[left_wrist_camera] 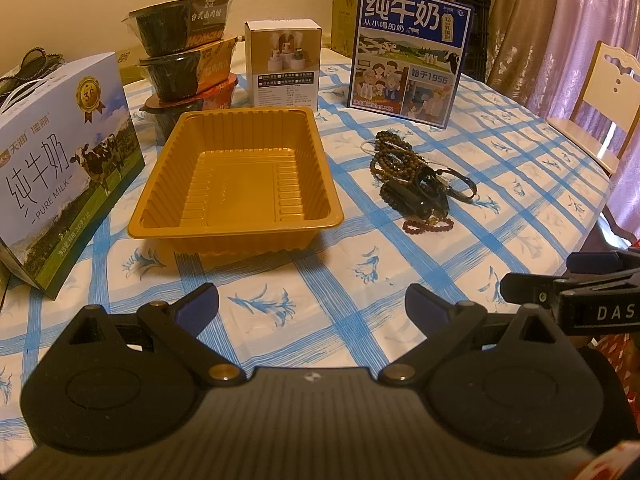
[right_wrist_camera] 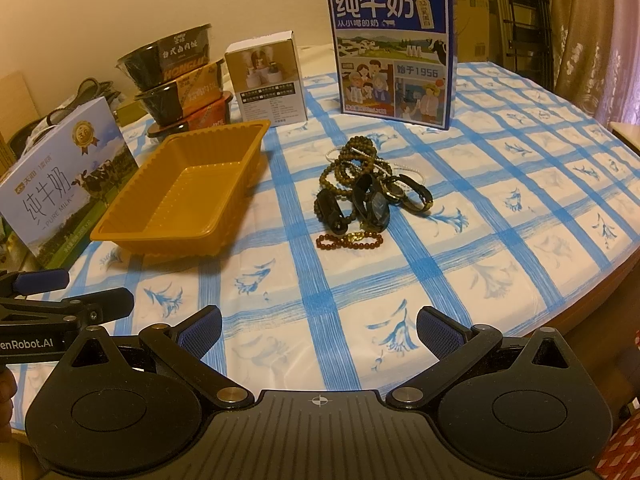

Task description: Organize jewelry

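Now | left wrist view: left tongs (left_wrist_camera: 312, 306) spread wide, holding nothing, low centre; gold tray (left_wrist_camera: 236, 216) centre-left on checked surface (left_wrist_camera: 400, 280); jewelry pile (left_wrist_camera: 416, 178) right of centre, apart from tray | right wrist view: right tongs (right_wrist_camera: 319, 330) spread wide, holding nothing; jewelry pile (right_wrist_camera: 370, 194) mid-frame; tray (right_wrist_camera: 160, 236) left.

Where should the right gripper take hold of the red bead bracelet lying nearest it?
Probably mid-strand on the red bead bracelet, from above. It lies flat and stretched sideways on the tablecloth, at the pile's near edge, mostly clear of the dark bangles. The right gripper is open.
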